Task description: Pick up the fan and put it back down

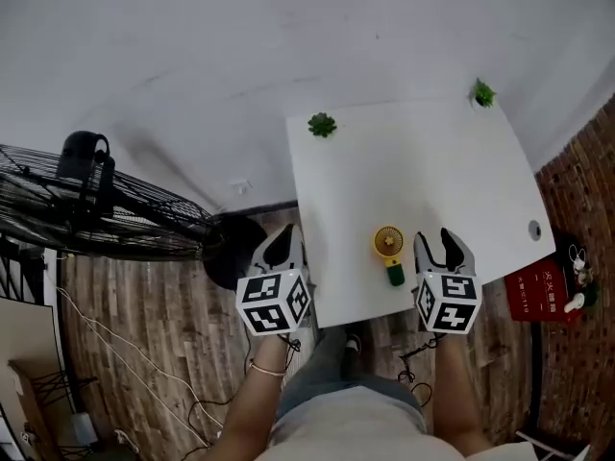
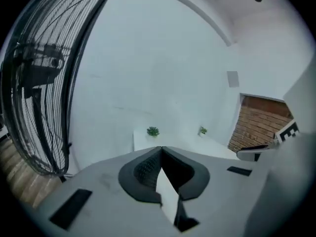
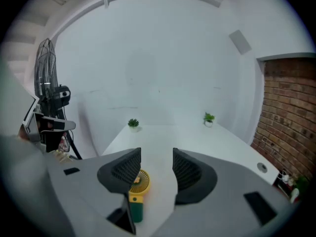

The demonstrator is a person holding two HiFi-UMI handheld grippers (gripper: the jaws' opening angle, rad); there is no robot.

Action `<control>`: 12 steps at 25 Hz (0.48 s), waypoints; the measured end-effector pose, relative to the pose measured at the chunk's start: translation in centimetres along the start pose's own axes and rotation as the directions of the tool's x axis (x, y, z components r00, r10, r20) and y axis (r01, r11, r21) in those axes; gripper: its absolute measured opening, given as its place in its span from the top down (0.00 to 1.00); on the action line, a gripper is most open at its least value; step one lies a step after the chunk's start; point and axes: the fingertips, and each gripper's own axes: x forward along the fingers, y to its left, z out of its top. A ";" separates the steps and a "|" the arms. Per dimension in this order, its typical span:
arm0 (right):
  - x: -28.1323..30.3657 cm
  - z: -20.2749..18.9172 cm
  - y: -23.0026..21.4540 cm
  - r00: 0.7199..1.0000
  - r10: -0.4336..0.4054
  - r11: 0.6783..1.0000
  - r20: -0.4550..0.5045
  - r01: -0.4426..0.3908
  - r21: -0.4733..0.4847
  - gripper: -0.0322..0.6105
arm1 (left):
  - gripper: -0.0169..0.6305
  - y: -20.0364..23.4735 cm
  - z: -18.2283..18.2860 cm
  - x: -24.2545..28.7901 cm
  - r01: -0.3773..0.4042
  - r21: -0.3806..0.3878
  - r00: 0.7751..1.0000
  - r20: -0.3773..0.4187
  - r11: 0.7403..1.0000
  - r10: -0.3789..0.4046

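Holding my right gripper open and empty at the near edge of the white table, I am eyeing the small yellow fan lying flat just to its left, green handle pointing toward me. My left gripper, jaws pressed together on nothing, is hanging farther off.

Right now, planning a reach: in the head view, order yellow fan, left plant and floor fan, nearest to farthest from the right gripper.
1. yellow fan, just left of the right gripper.
2. left plant, far corner of the table.
3. floor fan, off the table, far left.
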 end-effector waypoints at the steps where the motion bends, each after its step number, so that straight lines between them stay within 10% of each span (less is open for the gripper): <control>1: -0.6 1.2 -0.8 0.999 -0.017 1.000 0.034 0.016 0.007 0.64 | 0.96 -0.3 1.2 -0.1 0.005 0.013 1.000 0.021 1.000 -0.006; 12: -10.3 12.7 -9.6 0.885 -0.213 0.975 0.414 0.166 0.148 0.91 | 0.96 -4.5 13.2 -1.6 0.050 0.129 0.966 0.247 0.990 -0.081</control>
